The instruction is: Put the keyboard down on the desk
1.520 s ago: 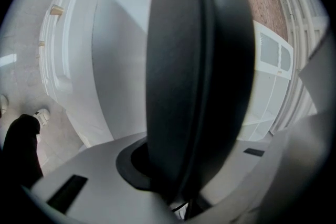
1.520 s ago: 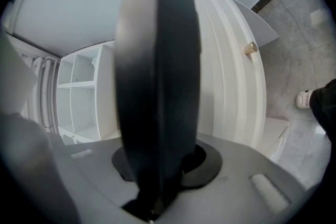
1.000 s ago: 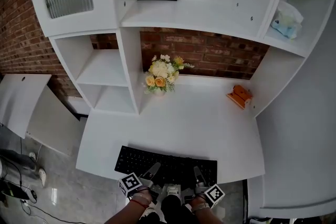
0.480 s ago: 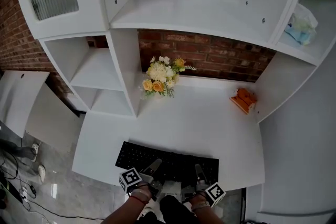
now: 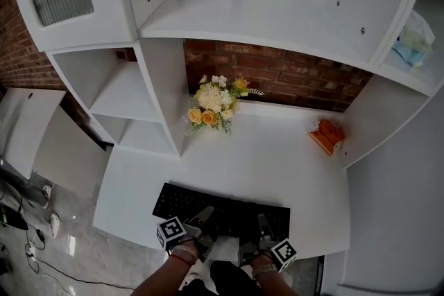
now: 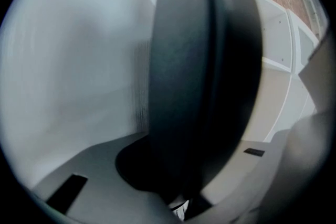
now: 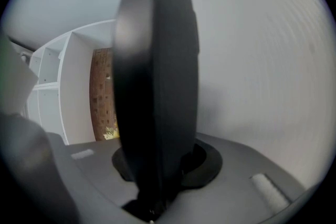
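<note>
Over the white desk (image 5: pixel 270 163), a black keyboard (image 5: pixel 222 208), judged stiff and light, is clamped along its near edge by left claw (image 5: pixel 201 220) and right claw (image 5: pixel 263 227).

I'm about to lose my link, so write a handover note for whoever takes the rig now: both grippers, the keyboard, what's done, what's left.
Left hand-held gripper: shut on the keyboard, on its near edge, left of centre.
Right hand-held gripper: shut on the same edge, right of centre.
Keyboard: keys up, over the near part of the desk, well apart from the flowers and the orange object. Whether it already rests on the desk cannot be told.
Done: keyboard is positioned over the desk.
Left: probably lower it until it sits flat, open both grippers, draw them back.
</note>
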`<state>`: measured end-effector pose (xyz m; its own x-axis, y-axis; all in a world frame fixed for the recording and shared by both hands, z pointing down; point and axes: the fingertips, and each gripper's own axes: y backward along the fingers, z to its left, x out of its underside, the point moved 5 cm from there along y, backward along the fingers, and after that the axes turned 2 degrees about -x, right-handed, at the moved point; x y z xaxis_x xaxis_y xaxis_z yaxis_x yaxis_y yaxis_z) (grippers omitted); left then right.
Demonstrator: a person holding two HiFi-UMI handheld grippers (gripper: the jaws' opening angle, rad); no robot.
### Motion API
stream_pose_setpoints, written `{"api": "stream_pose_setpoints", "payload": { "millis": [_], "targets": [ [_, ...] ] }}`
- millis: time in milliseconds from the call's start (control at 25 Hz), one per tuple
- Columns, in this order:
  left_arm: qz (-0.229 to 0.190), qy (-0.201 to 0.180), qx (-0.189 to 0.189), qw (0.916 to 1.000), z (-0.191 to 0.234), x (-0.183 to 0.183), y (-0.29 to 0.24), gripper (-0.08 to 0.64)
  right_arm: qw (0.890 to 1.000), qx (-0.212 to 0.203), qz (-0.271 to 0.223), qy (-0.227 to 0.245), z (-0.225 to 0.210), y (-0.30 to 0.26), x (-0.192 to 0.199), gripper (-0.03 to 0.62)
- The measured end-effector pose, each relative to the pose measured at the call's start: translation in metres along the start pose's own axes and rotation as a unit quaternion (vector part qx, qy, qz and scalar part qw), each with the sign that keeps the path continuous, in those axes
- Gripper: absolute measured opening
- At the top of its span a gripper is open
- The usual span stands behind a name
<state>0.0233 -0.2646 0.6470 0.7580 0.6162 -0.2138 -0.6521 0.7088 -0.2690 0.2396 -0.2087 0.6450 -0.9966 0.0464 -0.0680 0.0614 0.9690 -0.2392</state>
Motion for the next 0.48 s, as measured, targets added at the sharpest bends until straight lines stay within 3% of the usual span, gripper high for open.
{"api": "stream_pose_setpoints", "payload": {
  "millis": [280,480],
  "targets": [
    [0.003,0.005,-0.022,0.9997,-0.0012,-0.0039,-0.0074,0.086,1.000,0.024,-0.010,-0.011,-0.0004,-0.0055,-0.0007,0.083],
    [0.017,0.004,0.021,0.9996,-0.0059,-0.0052,-0.0102,0.123,1.000,0.026,-0.012,-0.009,0.0000,-0.0101,-0.0034,0.081]
  ]
}}
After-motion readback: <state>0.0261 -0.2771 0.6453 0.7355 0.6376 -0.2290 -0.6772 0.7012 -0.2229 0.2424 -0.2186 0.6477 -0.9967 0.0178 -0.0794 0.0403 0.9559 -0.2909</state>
